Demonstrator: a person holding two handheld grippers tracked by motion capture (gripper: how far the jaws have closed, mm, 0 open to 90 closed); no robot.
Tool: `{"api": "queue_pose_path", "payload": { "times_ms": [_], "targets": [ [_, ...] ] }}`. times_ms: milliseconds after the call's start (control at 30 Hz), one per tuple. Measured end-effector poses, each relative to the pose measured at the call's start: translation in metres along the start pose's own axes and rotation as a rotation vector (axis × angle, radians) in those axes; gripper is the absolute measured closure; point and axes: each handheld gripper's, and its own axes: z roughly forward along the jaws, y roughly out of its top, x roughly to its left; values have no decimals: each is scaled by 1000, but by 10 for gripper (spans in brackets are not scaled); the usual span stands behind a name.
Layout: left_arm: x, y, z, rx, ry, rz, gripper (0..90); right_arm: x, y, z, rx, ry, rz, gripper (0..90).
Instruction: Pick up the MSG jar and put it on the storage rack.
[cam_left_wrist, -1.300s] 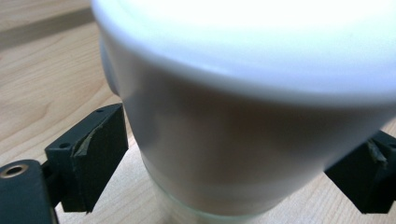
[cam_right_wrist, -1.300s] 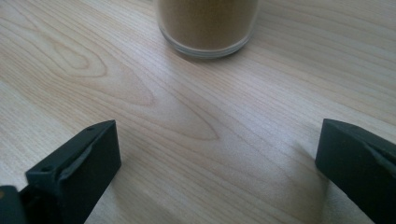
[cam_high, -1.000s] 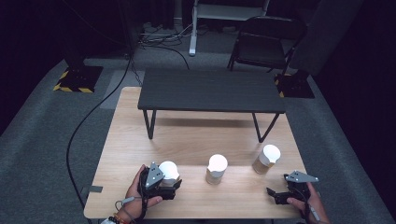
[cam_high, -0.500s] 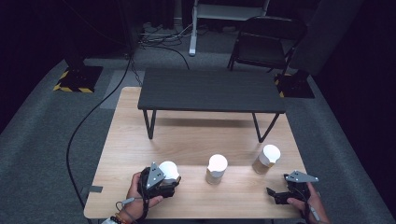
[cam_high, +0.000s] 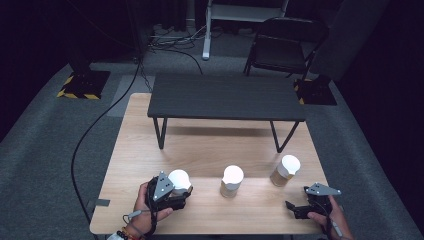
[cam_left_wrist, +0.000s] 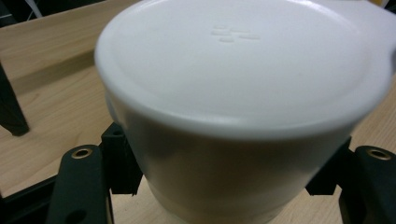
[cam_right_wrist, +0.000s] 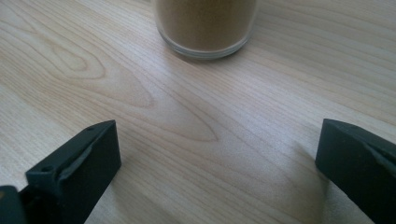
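Left gripper is clamping the white-lidded round jar at the near left of the light wooden table; in the left gripper view the jar is sitting squarely between the two black jaws, both pressing on its sides just under the lid, after just finishing closing on it. The person's left hand is wrapping the gripper body from behind, grey three-cornered plate facing up. Jar is standing upright on the table, lid on. Right gripper is resting low at the near right edge of the table, held by the right hand, jaws spread wide with nothing between them; in the right gripper view bare wood is showing between the jaws and the glass base of a jar with brown contents is standing ahead of them, well clear of the tips. To the right of the left gripper, a second white-lidded jar with brownish contents is standing near, and a third one like it is standing farther right, ahead of the right gripper. A dark low rectangular bench on angled legs is standing on the table beyond all three jars.
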Motion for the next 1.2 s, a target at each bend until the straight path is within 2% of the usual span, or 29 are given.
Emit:
{"api": "queue_pose_path", "payload": {
  "times_ms": [233, 500, 633, 767, 1200],
  "targets": [
    [3, 7, -6, -24, 9, -20, 301, 0, 0, 0, 0, 0, -1, 0],
    [3, 21, -12, -40, 21, -13, 301, 0, 0, 0, 0, 0, -1, 0],
    [6, 26, -14, -63, 20, -35, 301, 0, 0, 0, 0, 0, -1, 0],
    [5, 35, -15, -69, 30, -29, 302, 0, 0, 0, 0, 0, -1, 0],
    [9, 78, -16, -118, 38, 0, 301, 0, 0, 0, 0, 0, -1, 0]
  ]
}}
